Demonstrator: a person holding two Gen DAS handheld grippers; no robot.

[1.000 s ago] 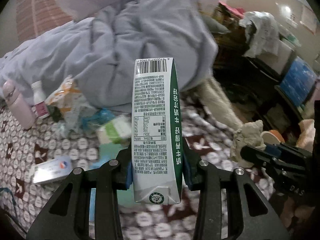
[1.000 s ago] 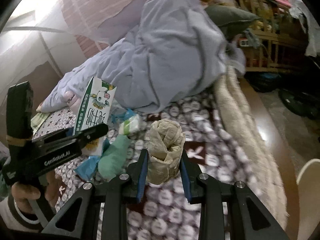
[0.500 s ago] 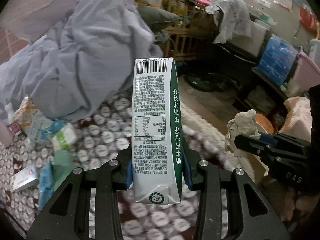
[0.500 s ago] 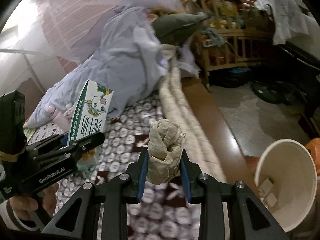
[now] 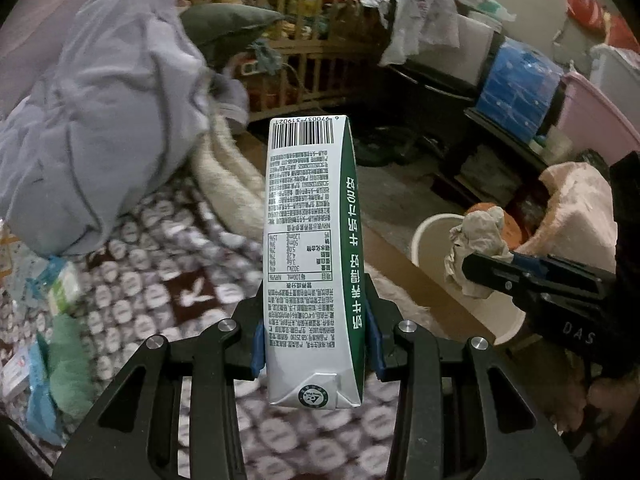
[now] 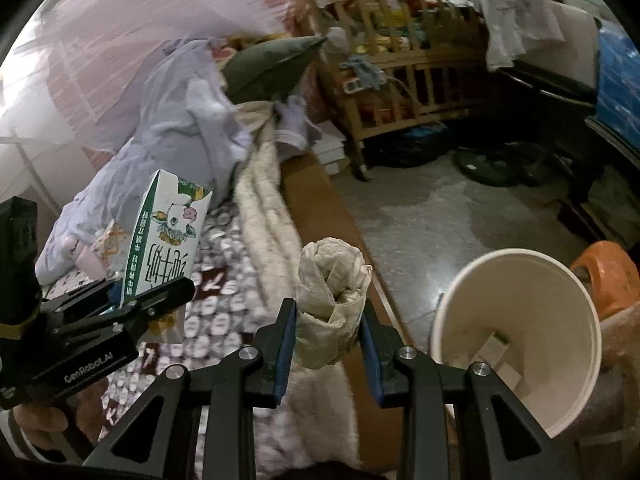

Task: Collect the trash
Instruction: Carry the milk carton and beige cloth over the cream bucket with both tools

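the coming move turns on where the white bin (image 6: 516, 344) lies from each load: it stands on the floor beside the bed (image 6: 224, 264), open mouth tilted toward the right wrist camera, just right of and below the right gripper (image 6: 328, 332), so that hand looks the nearer of the two. the right gripper's fingers (image 6: 286, 344) are narrowed onto a crumpled paper wad (image 6: 332, 300), which stands up between them over the wooden bed edge, not yet over the bin's mouth. the left gripper (image 5: 316, 340) has its fingers (image 5: 258, 344) closed on the lower part of a milk carton (image 5: 310, 248), whose long axis runs straight out along the fingers, barcode end farthest away; from the left wrist view the bin (image 5: 430, 236) sits to the right, partly behind the wad (image 5: 476, 248) and the other gripper (image 5: 532, 280), so the carton would probably have to cross further (judging by angle alone). inside the bin a few pale scraps show, but the lower part is cut off by the right fingers. more wrappers remain on the bed at the left (image 5: 60, 292), smeared by blur and hard to tell apart. the person's hands are only partly visible at the frame edges.
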